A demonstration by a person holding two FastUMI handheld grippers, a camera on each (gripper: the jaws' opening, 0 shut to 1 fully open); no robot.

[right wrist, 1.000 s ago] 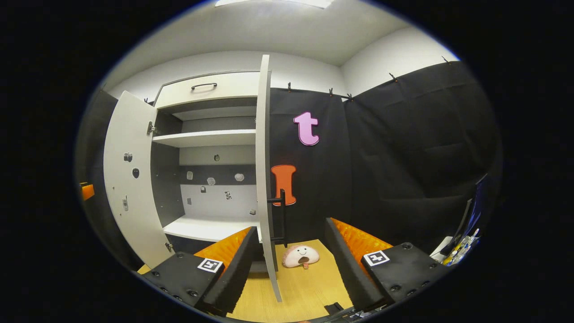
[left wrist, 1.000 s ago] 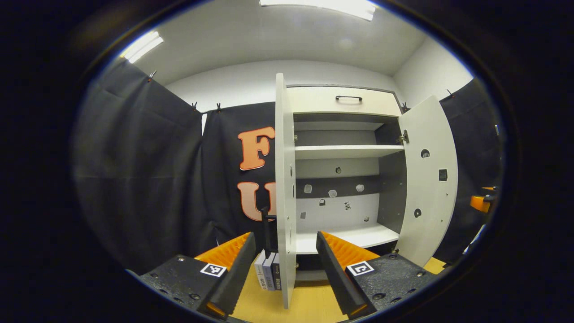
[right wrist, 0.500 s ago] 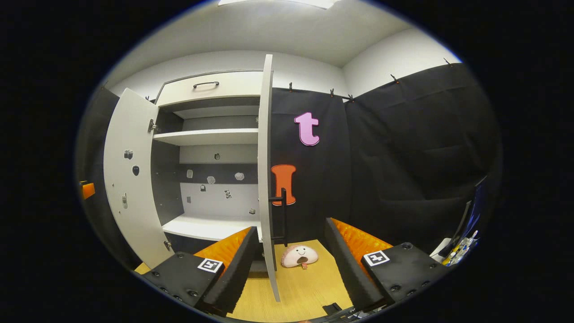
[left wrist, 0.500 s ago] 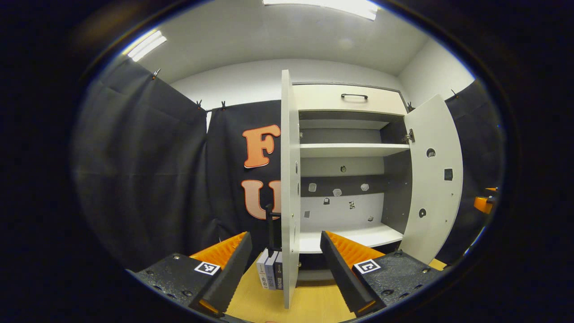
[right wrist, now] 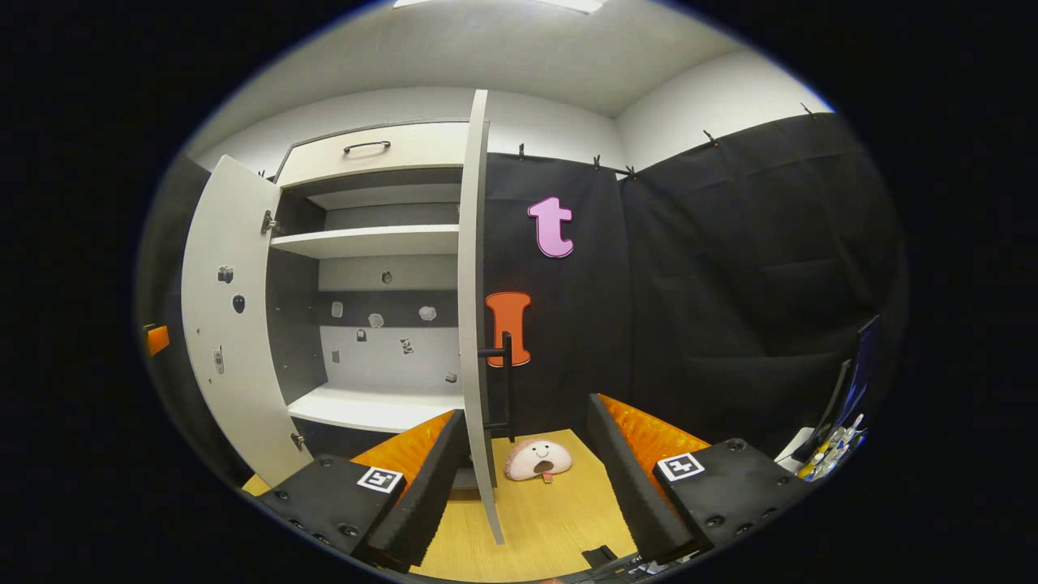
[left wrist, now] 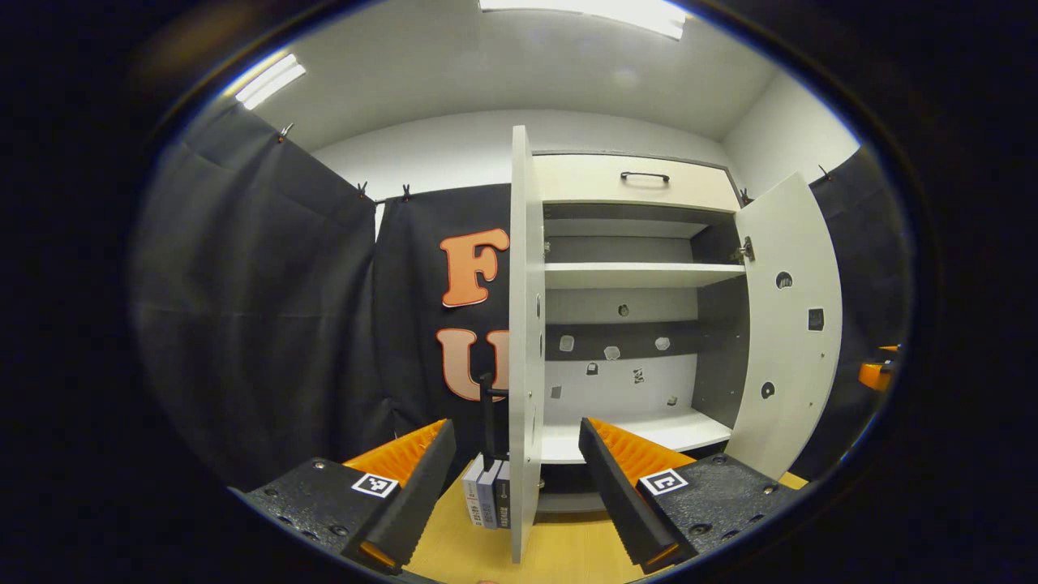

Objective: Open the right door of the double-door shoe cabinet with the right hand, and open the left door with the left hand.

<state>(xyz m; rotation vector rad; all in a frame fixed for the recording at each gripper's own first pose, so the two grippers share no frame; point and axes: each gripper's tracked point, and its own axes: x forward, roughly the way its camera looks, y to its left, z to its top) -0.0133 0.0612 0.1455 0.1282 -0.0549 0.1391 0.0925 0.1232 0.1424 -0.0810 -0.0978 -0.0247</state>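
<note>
Black cloth hangs around a white-walled booth, and a wooden floor [right wrist: 539,519] runs up to the shoe cabinet [left wrist: 636,182] at the far wall. Both doors stand swung out, leaving the white shelves [left wrist: 641,274] bare to see, with a shut drawer [right wrist: 373,150] above them.

From the left gripper view, the left door [left wrist: 525,341] is edge-on, between the spread fingers of the left gripper [left wrist: 515,487], its black handle [left wrist: 487,410] on the left face. The jaws are released and grasp nothing; whether a finger touches the door I cannot tell. Small boxes [left wrist: 489,501] stand on the floor just left of the door's foot. The right door [left wrist: 791,324] stands open at the far right.

From the right gripper view, the right door [right wrist: 473,324] is likewise edge-on between the spread fingers of the right gripper [right wrist: 519,478], with its handle [right wrist: 506,381] on the right face. This gripper is also released, holding nothing. A pink plush toy [right wrist: 538,459] lies on the floor just right of the door.
</note>
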